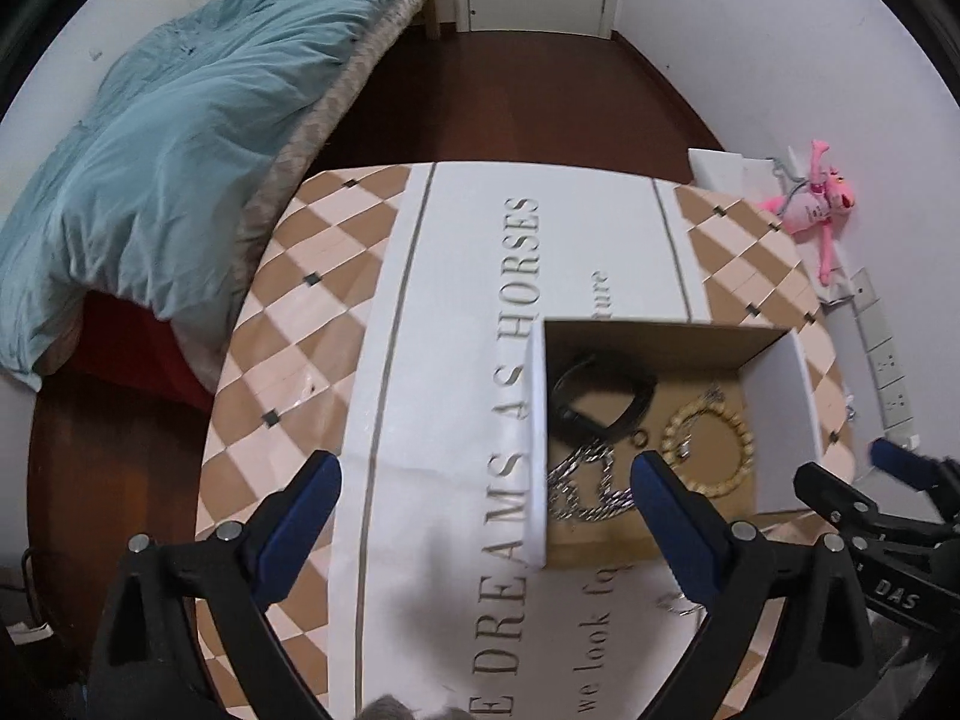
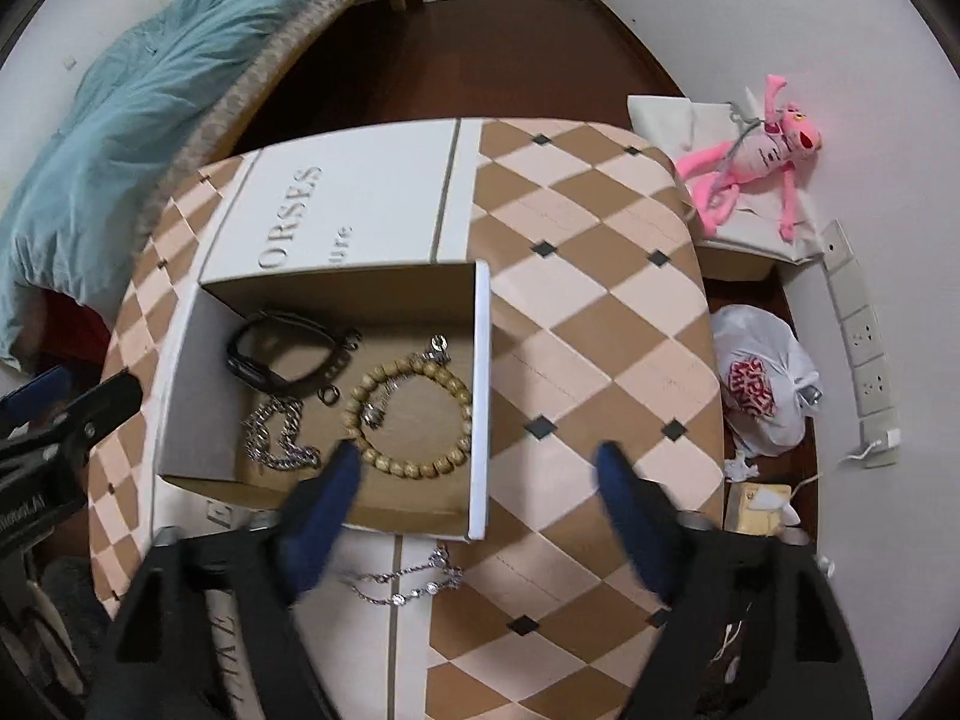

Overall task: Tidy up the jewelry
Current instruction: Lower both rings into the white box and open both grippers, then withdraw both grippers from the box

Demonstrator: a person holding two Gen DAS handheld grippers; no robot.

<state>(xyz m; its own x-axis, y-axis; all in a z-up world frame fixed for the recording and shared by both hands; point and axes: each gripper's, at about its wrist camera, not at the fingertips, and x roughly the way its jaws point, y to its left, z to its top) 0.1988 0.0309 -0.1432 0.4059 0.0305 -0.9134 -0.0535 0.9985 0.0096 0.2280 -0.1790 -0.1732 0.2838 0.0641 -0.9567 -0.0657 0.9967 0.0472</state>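
Jewelry is gathered in an open cardboard box point(image 2: 480, 396) on the table point(image 2: 600, 312), which suggests sorting is well along: a black strap-like band point(image 2: 270, 354) lies at the back, a silver curb chain point(image 2: 276, 438) is bunched in front of it, and a wooden bead bracelet point(image 2: 408, 414) sits to the right, apart from the chain. One piece remains outside — a thin silver chain with small stones point(image 2: 408, 585), lying on the tablecloth just beside the box's near wall. The right gripper point(image 2: 480, 474) hovers above that near edge with its jaws wide and nothing between them, probably placed to come down on the loose chain. The left gripper point(image 1: 486, 480) also stands wide and empty, straddling the box's left wall — perhaps to steady it. The thin chain looks fine and slack, so it would likely slip from a shallow pinch.
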